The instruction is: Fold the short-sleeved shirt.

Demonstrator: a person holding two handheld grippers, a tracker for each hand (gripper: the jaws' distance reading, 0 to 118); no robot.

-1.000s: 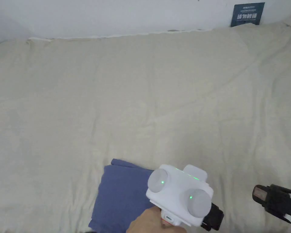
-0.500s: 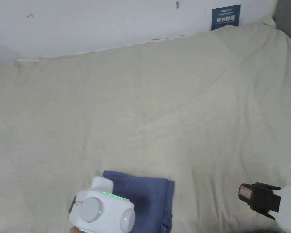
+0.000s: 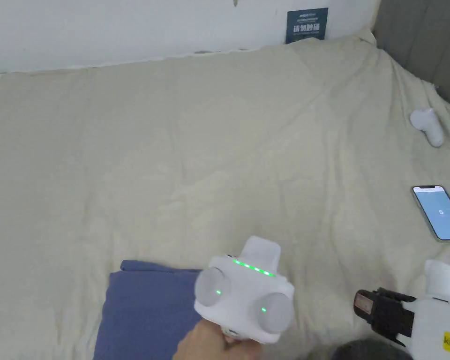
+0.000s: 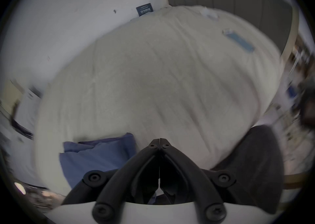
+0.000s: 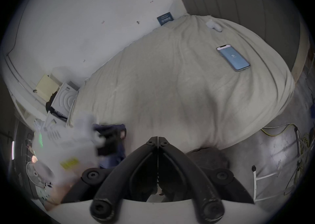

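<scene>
The folded blue shirt (image 3: 144, 314) lies on the bed (image 3: 219, 140) at my 7 o'clock. My left gripper (image 4: 159, 140) and right gripper (image 5: 158, 138) both hang above the bed, jaws closed, holding nothing. A phone (image 3: 438, 212) lies at 3 o'clock.

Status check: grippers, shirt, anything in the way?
Left gripper shut, empty. Right gripper shut, empty. Blue shirt folded flat on the bed. Phone far right, clear of the shirt.

left hand-held gripper (image 4: 159, 142) jaws closed, empty | right hand-held gripper (image 5: 158, 140) same
</scene>
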